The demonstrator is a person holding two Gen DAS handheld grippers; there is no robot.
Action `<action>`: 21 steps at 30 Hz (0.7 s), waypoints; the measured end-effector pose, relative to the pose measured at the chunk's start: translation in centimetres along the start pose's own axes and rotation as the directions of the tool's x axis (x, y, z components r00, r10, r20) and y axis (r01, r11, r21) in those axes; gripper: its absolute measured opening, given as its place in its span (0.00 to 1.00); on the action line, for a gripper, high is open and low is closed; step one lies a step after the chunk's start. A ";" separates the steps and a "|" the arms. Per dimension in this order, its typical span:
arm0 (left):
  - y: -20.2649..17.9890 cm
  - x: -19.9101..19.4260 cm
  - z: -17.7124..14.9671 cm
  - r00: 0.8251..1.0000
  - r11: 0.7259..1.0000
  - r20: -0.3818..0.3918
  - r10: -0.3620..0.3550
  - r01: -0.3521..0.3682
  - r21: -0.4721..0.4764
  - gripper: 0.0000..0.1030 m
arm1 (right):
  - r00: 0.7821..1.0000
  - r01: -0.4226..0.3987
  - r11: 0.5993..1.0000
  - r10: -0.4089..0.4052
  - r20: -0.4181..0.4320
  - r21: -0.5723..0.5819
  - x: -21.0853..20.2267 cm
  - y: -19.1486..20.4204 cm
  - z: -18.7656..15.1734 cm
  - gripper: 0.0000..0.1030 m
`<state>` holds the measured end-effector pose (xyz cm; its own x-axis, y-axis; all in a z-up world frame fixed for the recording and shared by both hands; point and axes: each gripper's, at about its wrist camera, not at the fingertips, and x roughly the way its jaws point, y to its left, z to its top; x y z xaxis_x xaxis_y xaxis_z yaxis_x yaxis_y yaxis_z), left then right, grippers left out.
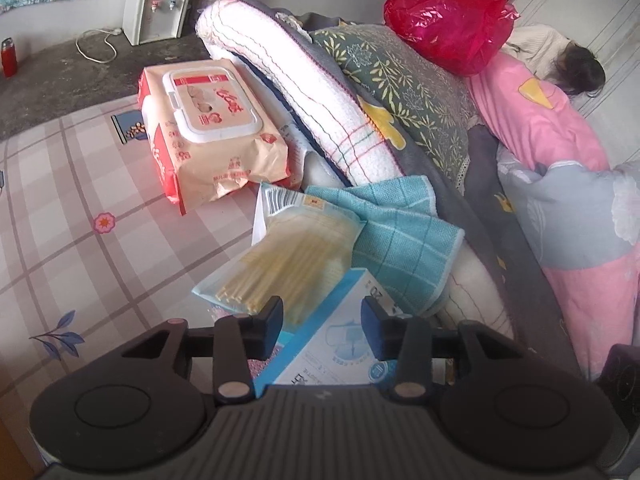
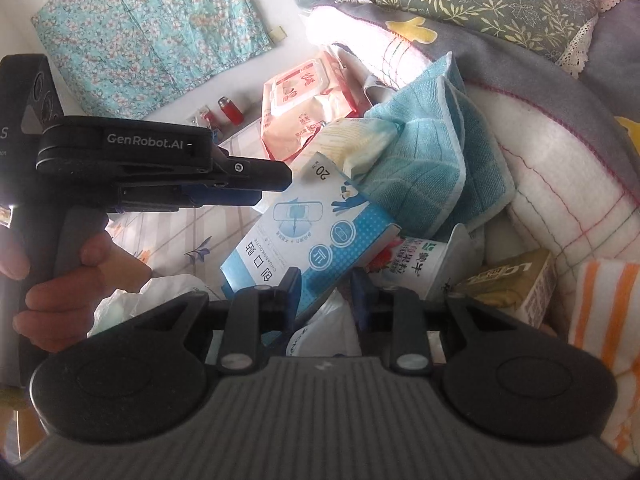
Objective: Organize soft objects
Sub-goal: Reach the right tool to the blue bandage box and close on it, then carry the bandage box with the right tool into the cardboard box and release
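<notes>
A teal checked cloth (image 1: 396, 232) lies crumpled against a rolled white towel (image 1: 304, 92) on the bed; it also shows in the right wrist view (image 2: 424, 160). A clear pack of cotton swabs (image 1: 296, 256) rests on it, above a blue-and-white bandage box (image 1: 336, 344), which also shows in the right wrist view (image 2: 304, 232). My left gripper (image 1: 322, 320) is open, its jaws either side of the box's upper end. My right gripper (image 2: 326, 294) is open at the box's lower corner, over a white plastic bag (image 2: 328, 332). The left gripper appears from the side in the right wrist view (image 2: 276, 184).
A pink wet-wipes pack (image 1: 208, 128) lies on the checked sheet (image 1: 100, 184). A leaf-print pillow (image 1: 400, 80), red plastic bag (image 1: 452, 12) and pink quilt (image 1: 560, 148) pile up right. A yogurt cup (image 2: 416, 264), tan carton (image 2: 516, 284) and orange striped cloth (image 2: 604, 340) lie near my right gripper.
</notes>
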<state>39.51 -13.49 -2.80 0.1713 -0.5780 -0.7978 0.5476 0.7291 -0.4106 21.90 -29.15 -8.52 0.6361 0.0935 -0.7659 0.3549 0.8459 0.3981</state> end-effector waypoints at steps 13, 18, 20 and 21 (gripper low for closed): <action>0.2 -3.1 -1.5 0.998 0.999 0.036 -0.048 0.048 -0.001 0.27 | 0.992 -0.095 0.992 0.087 0.093 0.080 0.0 -1.6 0.3 0.26; -0.1 -4.9 -1.7 0.996 0.999 0.083 -0.035 0.036 -0.018 0.17 | 0.983 -0.131 0.986 0.116 0.141 0.103 -0.5 -1.8 0.9 0.25; -0.4 -5.7 -1.7 0.993 0.999 0.113 -0.030 0.032 -0.022 0.16 | 0.978 -0.145 0.985 0.128 0.166 0.096 -1.1 -1.6 1.4 0.25; -0.6 -6.1 -1.8 0.992 0.999 0.124 -0.028 0.031 -0.025 0.16 | 0.975 -0.151 0.985 0.133 0.179 0.088 -1.5 -1.4 1.7 0.25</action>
<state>36.69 -9.71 1.55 0.2567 -0.6389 -0.7252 0.5320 0.7198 -0.4459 21.65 -31.39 -7.11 0.7902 0.1099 -0.6029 0.3138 0.7725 0.5521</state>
